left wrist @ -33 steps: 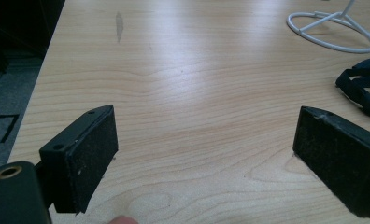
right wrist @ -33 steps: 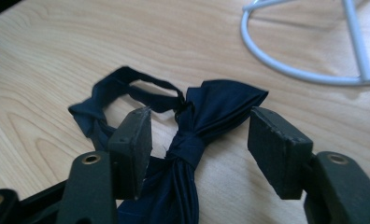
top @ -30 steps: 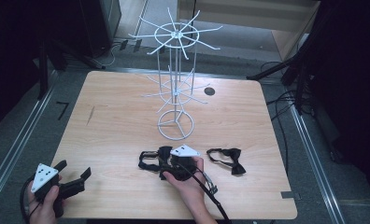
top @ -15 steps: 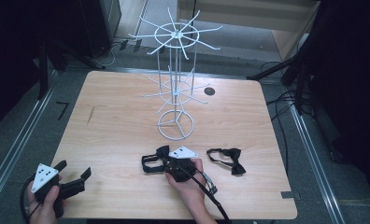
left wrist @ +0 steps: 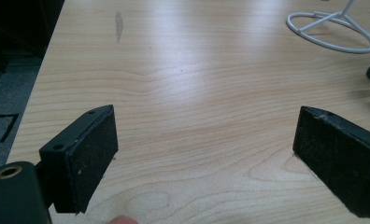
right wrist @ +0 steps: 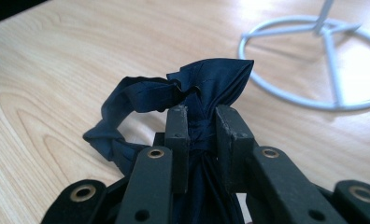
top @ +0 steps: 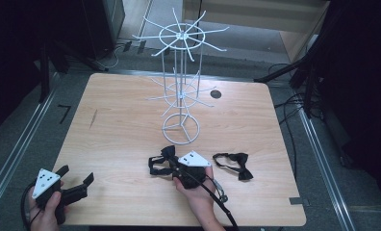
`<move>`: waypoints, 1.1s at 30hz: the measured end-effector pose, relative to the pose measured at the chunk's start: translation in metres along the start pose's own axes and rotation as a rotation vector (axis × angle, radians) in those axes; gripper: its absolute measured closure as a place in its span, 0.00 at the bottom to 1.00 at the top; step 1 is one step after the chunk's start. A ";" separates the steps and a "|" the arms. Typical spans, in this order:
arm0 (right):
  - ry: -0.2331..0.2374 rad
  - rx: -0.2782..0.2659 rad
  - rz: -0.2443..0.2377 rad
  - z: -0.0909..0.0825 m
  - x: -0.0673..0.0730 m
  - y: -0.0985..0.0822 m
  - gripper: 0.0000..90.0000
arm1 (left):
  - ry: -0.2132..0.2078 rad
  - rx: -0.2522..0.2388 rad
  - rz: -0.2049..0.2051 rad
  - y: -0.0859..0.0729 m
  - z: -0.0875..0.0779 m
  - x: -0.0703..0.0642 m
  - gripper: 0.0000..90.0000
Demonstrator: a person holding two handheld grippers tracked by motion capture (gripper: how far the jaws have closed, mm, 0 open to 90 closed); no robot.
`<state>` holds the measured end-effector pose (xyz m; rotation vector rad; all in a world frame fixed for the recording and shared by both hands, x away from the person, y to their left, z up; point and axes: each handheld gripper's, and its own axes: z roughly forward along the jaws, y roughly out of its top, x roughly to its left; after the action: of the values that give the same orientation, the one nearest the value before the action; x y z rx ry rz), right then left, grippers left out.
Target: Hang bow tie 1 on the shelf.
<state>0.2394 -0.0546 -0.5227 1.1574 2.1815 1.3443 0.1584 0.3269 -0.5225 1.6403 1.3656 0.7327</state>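
Writing: none legible on any item; a dark mark on the floor left of the bench (top: 131,106) resembles a "7". Right tool (right wrist: 202,122) pinches the knot of a dark blue bow tie (right wrist: 206,77), jaws pressed tight on the fabric, near the front edge of the bench just before the ring base of the white wire rack (top: 180,129). Left tool (left wrist: 204,154) spread wide, holding nothing, low over the bench at the front left corner. Second bow tie (top: 233,163) lies flat just right of the right hand (top: 198,192). Strap of the held tie partly hidden behind the jaws
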 end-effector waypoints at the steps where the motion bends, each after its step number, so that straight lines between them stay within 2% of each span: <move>1: -0.004 -0.004 0.005 -0.002 0.000 0.001 0.85 | 0.002 0.001 0.000 0.000 0.000 0.000 0.08; 10: -0.024 -0.059 -0.003 -0.019 -0.008 0.006 0.85 | 0.003 -0.004 0.003 0.000 0.000 -0.001 0.08; 25: -0.036 -0.110 0.003 -0.044 -0.026 0.012 0.85 | -0.008 0.001 -0.003 0.000 0.001 0.000 0.08; 27: -0.035 -0.120 0.020 -0.047 -0.031 0.014 0.85 | -0.008 0.000 0.002 0.000 0.001 -0.001 0.08; 33: -0.042 -0.133 0.031 -0.053 -0.036 0.014 0.85 | -0.015 0.000 0.006 0.001 0.002 -0.002 0.08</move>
<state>0.2350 -0.1104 -0.4890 1.1626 2.0201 1.4403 0.1603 0.3249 -0.5228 1.6468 1.3506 0.7226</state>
